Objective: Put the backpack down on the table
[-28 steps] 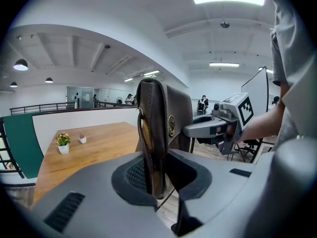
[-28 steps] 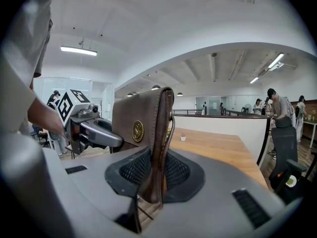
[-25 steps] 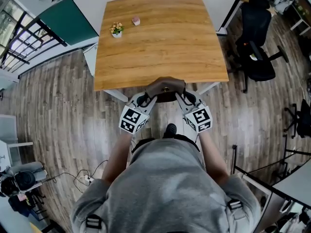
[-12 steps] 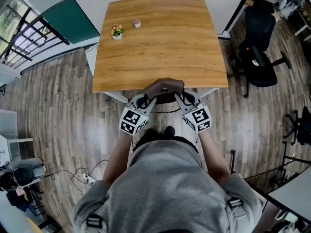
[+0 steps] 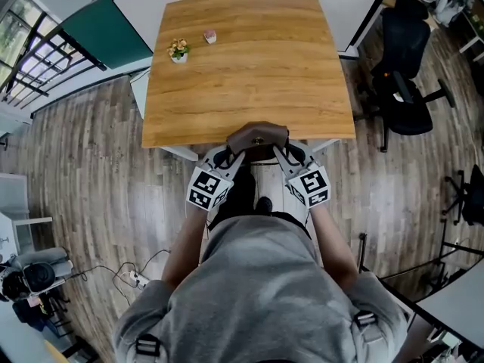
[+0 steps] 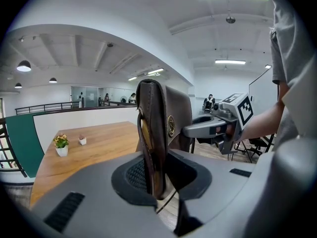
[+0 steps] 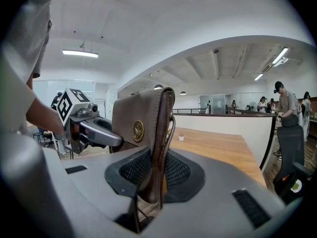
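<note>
A brown leather backpack [image 5: 258,138] with a round gold emblem hangs in the air at the near edge of the wooden table [image 5: 249,59], held upright between both grippers. My left gripper [image 5: 229,156] is shut on its left side and my right gripper [image 5: 285,156] is shut on its right side. In the left gripper view the backpack's edge [image 6: 154,133] is pinched between the jaws of the left gripper [image 6: 156,177], and the right gripper [image 6: 218,128] shows beyond it. In the right gripper view the right gripper [image 7: 153,180] clamps the backpack [image 7: 141,125], with the left gripper [image 7: 91,128] on the other side.
A small potted flower [image 5: 179,49] and a little pink pot [image 5: 210,35] stand at the table's far left. A black office chair [image 5: 404,89] stands to the right of the table. A white panel [image 5: 344,6] runs behind the table.
Both grippers have carried the backpack a little forward, towards the table; its top now overlaps the table's near edge slightly more. The grip on it is unchanged.
</note>
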`<state>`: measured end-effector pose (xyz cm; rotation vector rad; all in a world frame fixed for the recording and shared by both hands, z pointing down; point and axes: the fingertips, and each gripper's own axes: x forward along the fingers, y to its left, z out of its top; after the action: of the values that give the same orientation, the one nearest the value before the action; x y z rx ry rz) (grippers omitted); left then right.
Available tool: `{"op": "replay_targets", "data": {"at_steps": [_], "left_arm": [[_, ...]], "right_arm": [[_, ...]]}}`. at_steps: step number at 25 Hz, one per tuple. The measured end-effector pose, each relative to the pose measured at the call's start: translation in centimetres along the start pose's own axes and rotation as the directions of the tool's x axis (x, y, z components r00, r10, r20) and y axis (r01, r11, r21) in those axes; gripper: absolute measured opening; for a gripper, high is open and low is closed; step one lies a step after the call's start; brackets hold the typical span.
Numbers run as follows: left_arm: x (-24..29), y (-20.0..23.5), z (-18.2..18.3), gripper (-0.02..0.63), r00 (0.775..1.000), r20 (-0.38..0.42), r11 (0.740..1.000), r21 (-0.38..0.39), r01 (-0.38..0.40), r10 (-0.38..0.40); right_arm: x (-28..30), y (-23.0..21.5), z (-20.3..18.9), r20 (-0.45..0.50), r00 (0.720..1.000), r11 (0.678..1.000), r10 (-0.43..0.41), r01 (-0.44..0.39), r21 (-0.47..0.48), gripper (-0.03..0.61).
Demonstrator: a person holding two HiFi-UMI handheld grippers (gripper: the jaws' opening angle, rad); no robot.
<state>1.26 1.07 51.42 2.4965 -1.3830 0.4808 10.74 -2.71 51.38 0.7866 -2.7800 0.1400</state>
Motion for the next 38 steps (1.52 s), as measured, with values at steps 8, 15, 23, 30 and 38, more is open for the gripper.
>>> {"op": "replay_targets", "data": {"at_steps": [8,15,23,30,38], "left_arm": [[2.0,1.9,0.8,0.075,1.0,0.01,1.0,0.008,0.009,-0.009],[4.4,4.5,1.4,0.075,1.0,0.0,1.0,0.0,0.026,-0.026],[6.8,8.1,2.6,0.074,0.999,-0.004,0.999,-0.009,0.045,-0.045],[9.0,11.6,2.9,0.075,0.998,-0.018,0.998,-0.011,0.066,-0.066],[11.1,16.0,2.8,0.075,0.995,-0.033,0.996,-0.018,0.088,-0.089]], "right_arm": [[1.7,-2.1,0.5,0.0,1.0,1.0,-0.02,0.02,-0.003,0.078],[4.3,-4.4,0.6,-0.017,0.999,0.999,-0.035,0.035,0.0,0.078],[7.5,-7.0,1.6,-0.031,0.998,0.998,-0.054,0.055,0.008,0.078],[10.9,-8.9,1.8,-0.049,0.996,0.997,-0.068,0.069,0.023,0.08],[15.1,-10.5,1.9,-0.073,0.994,0.996,-0.083,0.085,0.032,0.08]]}}
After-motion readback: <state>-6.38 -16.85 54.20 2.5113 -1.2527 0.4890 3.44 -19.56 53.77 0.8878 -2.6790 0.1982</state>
